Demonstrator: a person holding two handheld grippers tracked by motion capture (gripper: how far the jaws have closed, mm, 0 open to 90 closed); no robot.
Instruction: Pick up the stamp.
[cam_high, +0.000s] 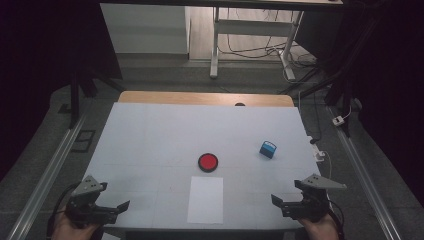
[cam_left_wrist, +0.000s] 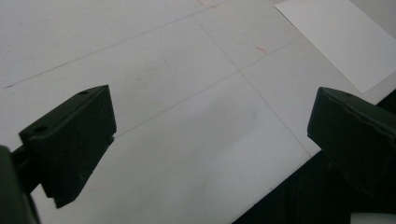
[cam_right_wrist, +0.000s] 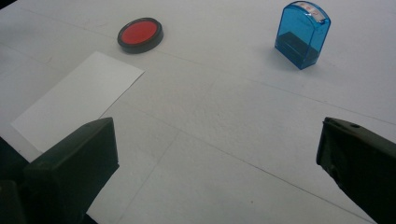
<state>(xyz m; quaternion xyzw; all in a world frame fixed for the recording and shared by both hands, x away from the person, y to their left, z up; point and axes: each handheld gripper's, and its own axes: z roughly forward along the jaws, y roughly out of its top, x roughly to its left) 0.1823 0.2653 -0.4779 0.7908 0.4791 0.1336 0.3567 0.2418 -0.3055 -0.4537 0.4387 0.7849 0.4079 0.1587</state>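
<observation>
Both grippers — left (cam_high: 112, 207), right (cam_high: 285, 202) — hover with jaws wide and empty; approaching too fast could topple the blue stamp (cam_right_wrist: 302, 35) beside the red ink pad (cam_right_wrist: 140, 34)

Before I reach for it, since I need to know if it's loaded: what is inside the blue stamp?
Through the blue stamp's clear casing a dark block shows low inside, and a red-and-white label sits on top. Its underside rests on the table, hidden.
</observation>
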